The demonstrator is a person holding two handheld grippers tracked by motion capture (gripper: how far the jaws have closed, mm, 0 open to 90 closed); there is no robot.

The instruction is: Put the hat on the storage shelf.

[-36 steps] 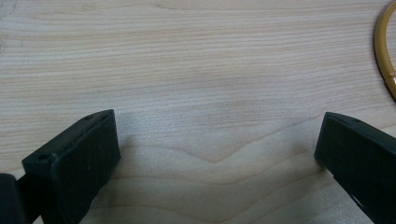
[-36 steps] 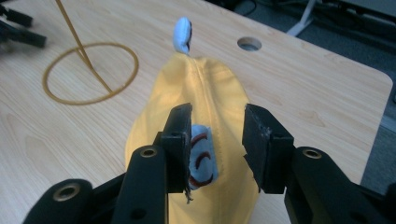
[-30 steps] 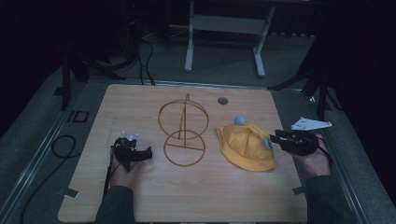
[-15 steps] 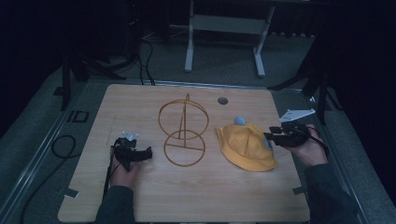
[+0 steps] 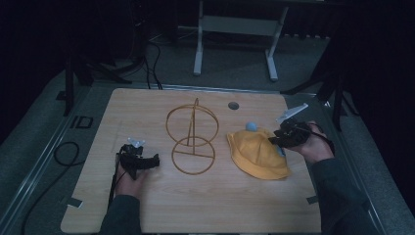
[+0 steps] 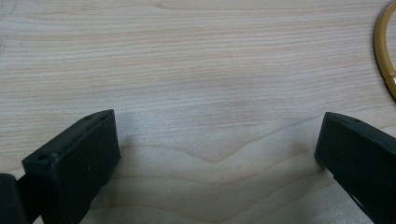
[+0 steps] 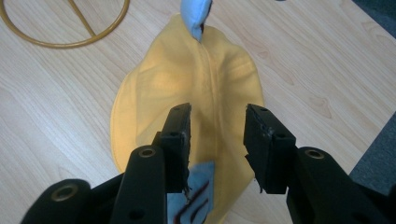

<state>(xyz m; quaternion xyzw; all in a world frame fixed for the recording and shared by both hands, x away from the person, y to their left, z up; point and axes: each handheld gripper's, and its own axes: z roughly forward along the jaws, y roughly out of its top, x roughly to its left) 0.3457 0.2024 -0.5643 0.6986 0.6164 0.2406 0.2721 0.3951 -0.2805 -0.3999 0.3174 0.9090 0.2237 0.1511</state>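
Observation:
A yellow hat (image 5: 254, 155) with a light blue pompom (image 5: 251, 126) lies flat on the right half of the wooden table. My right gripper (image 5: 286, 137) hovers over the hat's right edge; in the right gripper view my right gripper (image 7: 218, 123) stands open above the yellow hat (image 7: 205, 88), with nothing between its jaws and a blue label (image 7: 198, 189) beneath them. The pompom (image 7: 196, 11) lies beyond. A gold wire stand (image 5: 192, 139) is upright at the table's middle. My left gripper (image 5: 142, 161) rests left of it, and my left gripper (image 6: 217, 135) is wide open over bare wood.
A dark round grommet (image 5: 233, 105) sits in the table's far side. The gold ring (image 6: 385, 51) of the stand's base curves close to the left gripper. A cable (image 5: 63, 152) loops on the floor at left. A white frame (image 5: 235, 24) stands beyond the table.
My right gripper has moved left and a little away from the person, from beside the hat's right edge to over it. The left gripper has stayed put.

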